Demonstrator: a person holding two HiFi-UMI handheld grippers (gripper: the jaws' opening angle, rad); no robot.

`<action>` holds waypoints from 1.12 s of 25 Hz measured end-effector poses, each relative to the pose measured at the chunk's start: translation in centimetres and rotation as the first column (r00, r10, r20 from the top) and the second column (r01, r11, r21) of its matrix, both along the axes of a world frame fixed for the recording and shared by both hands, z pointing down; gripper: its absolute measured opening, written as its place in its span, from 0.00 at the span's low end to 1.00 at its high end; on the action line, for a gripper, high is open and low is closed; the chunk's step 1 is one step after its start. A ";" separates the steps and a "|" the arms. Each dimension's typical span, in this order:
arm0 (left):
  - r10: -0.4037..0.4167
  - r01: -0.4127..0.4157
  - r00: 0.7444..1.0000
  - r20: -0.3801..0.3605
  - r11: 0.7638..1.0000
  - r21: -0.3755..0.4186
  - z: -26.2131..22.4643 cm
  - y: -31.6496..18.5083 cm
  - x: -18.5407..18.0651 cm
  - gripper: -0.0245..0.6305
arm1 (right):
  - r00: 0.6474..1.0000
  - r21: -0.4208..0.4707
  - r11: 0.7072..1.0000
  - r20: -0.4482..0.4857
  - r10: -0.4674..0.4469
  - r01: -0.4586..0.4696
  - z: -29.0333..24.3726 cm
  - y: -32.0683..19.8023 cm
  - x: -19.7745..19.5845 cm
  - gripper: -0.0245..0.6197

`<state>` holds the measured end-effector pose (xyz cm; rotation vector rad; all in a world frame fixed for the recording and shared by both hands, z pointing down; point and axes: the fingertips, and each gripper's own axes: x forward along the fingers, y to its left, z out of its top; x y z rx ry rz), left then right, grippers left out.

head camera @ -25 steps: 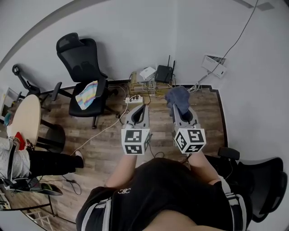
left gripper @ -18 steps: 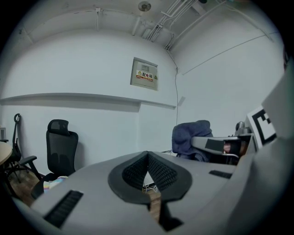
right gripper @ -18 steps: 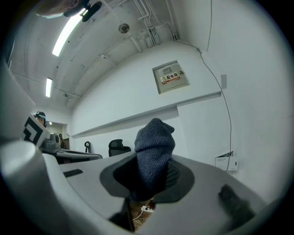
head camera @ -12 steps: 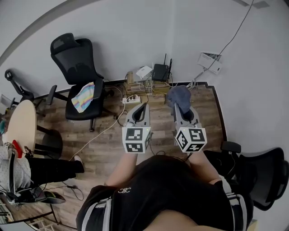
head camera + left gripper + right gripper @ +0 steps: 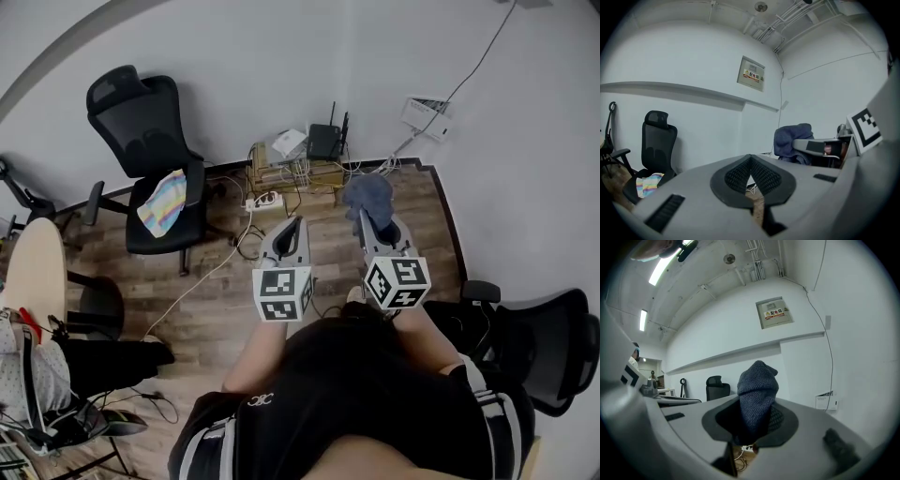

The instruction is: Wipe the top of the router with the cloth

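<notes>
**Wood-floored corner, cloth held ready, router unreached**

Over the brown wood-plank floor (image 5: 216,281) the person stood facing the corner with both tools held out level. The right gripper (image 5: 373,225) had its jaws clamped on a dark blue knitted cloth (image 5: 758,390), which bunched up above the jaw tips and spilled forward over them. That seemed a sensible hold, since the loose bulk would meet a surface first. The left gripper (image 5: 296,225) carried nothing; its ribbed black pads (image 5: 740,172) met at the tips. I judged it was only kept clear beside the working tool.

Beyond the jaw tips, well apart from the cloth, the small black router (image 5: 324,142) with two upright antennas sat on a low wooden stand (image 5: 281,173) against the white wall. A white box (image 5: 288,142) lay just beside it and tangled cables (image 5: 305,173) hung below. A white power strip (image 5: 262,200) lay on the floor in front.

Further left stood a black mesh office chair (image 5: 141,112) with a striped towel (image 5: 161,189) on its seat. By my reckoning no wiping had begun, and the cloth had to be brought forward and down onto the router's top.
</notes>
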<state>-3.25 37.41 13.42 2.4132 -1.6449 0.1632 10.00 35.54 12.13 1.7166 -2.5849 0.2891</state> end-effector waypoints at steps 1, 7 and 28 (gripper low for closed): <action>-0.006 0.006 1.000 0.001 1.000 -0.005 0.2 -0.4 -0.2 0.04 | 1.000 -0.003 1.000 0.003 -0.004 0.004 0.2 -0.4 -0.1 0.17; -0.020 0.021 0.999 0.029 0.999 -0.037 0.9 -4.1 0.3 0.04 | 0.998 -0.028 0.999 0.056 -0.026 0.028 1.2 -5.1 0.0 0.17; -0.052 0.060 0.995 0.085 0.995 -0.086 0.5 -23.3 9.4 0.05 | 0.985 -0.022 0.994 0.143 -0.100 0.104 0.8 -24.9 8.4 0.17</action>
